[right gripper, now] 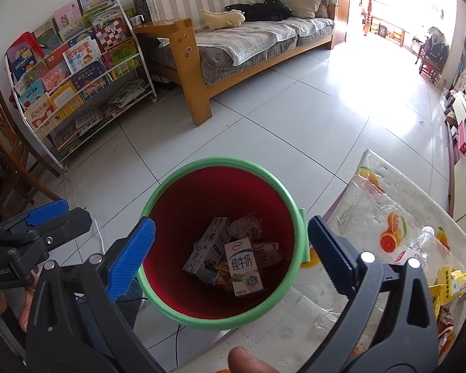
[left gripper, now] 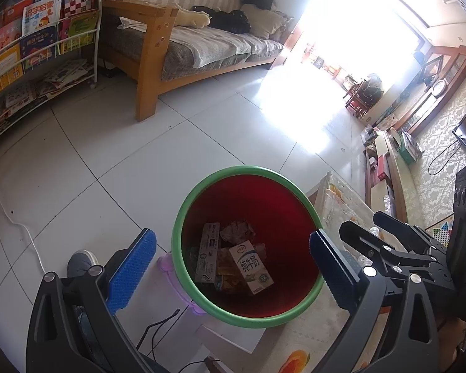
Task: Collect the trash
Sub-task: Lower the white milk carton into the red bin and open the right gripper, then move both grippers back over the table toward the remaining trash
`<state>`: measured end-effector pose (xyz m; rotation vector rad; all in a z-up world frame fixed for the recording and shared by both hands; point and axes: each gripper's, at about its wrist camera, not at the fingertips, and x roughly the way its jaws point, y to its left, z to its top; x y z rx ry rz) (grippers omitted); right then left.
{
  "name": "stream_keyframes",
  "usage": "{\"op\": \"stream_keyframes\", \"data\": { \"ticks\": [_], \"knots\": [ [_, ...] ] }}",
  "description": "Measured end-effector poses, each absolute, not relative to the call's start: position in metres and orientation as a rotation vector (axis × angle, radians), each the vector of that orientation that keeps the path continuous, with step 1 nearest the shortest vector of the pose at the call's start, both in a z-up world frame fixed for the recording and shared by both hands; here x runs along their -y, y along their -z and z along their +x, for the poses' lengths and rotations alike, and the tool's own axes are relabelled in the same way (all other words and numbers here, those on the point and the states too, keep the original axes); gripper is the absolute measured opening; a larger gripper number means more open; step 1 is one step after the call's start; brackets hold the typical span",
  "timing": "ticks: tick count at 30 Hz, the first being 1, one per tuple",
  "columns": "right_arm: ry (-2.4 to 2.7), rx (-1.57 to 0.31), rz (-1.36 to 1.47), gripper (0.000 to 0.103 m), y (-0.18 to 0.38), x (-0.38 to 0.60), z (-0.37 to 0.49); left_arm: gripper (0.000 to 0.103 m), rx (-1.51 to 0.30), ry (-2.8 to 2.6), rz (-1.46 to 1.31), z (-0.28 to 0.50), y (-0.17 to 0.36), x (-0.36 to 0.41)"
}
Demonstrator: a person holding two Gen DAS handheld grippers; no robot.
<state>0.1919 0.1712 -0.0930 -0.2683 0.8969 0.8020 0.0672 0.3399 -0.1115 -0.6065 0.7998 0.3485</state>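
Left wrist view: left hand-held gripper spread wide with nothing between the blue pads, poised over a red bin with a green rim. Inside, at the bottom, a milk carton printed with 纯牛奶, a long flat box beside it, a crumpled wrapper behind. Right hand-held gripper seen at the right edge, above the patterned tabletop. Sofa and rack of children's books well apart across the tiled floor.

Right wrist view: right hand-held gripper also spread wide and empty, framing the same bin. Milk carton lying flat, 纯牛奶 legible again, with a small brand mark at its top too small to read surely; a pouch beside it lettered "Pocky". Left hand-held gripper at the left edge, marked in white lettering too small to read surely. On the tabletop to the right, more rubbish not yet collected: a clear plastic bottle and a yellow package near the edge.

Judged as just after a drop into the bin, both hands free. Next move likely calls for swinging right to the tabletop, closing on the bottle or yellow package, and carrying it back over the rim; crinkly bottle may slip or squash under the pads
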Motion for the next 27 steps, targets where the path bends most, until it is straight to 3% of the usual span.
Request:
{"op": "stream_keyframes", "data": {
  "ticks": [13, 27],
  "knots": [
    [-0.648, -0.816, -0.16, 0.098, 0.057, -0.022, 0.16, 0.095, -0.823, -0.196, -0.494, 0.081, 0.086, -0.249],
    [-0.309, -0.893, -0.01, 0.098, 0.098, 0.189, 0.142, 0.095, -0.917, 0.074, -0.358, 0.137, 0.101, -0.081]
  ]
}}
